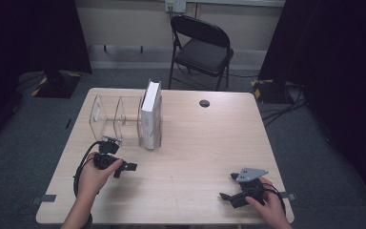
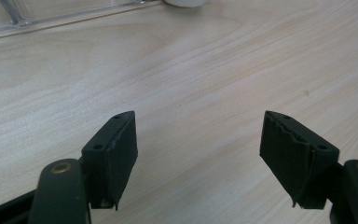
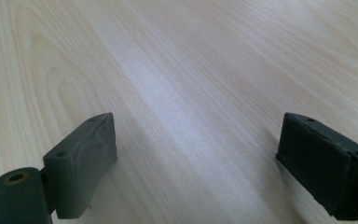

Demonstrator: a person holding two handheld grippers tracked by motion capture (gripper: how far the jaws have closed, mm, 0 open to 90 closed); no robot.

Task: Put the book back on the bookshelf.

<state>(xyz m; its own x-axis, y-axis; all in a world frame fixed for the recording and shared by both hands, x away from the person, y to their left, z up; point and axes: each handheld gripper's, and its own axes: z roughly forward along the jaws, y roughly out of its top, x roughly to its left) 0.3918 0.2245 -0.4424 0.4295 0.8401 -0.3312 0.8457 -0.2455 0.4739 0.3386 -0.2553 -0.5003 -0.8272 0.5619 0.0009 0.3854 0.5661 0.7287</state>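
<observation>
Resting low on table (image 1: 195,157) | left gripper (image 2: 198,140) spread, empty | right gripper (image 3: 196,158) spread, empty | white book (image 1: 151,117) upright in clear rack (image 1: 109,114) | likely next: approach book squarely, jaws wide.

Book (image 1: 151,116) upright in rack (image 1: 106,114), table (image 1: 195,143) back-left.

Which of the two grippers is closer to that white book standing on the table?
Left. The left gripper sits just in front of the book; the right gripper is far off near the table's front right corner.
</observation>
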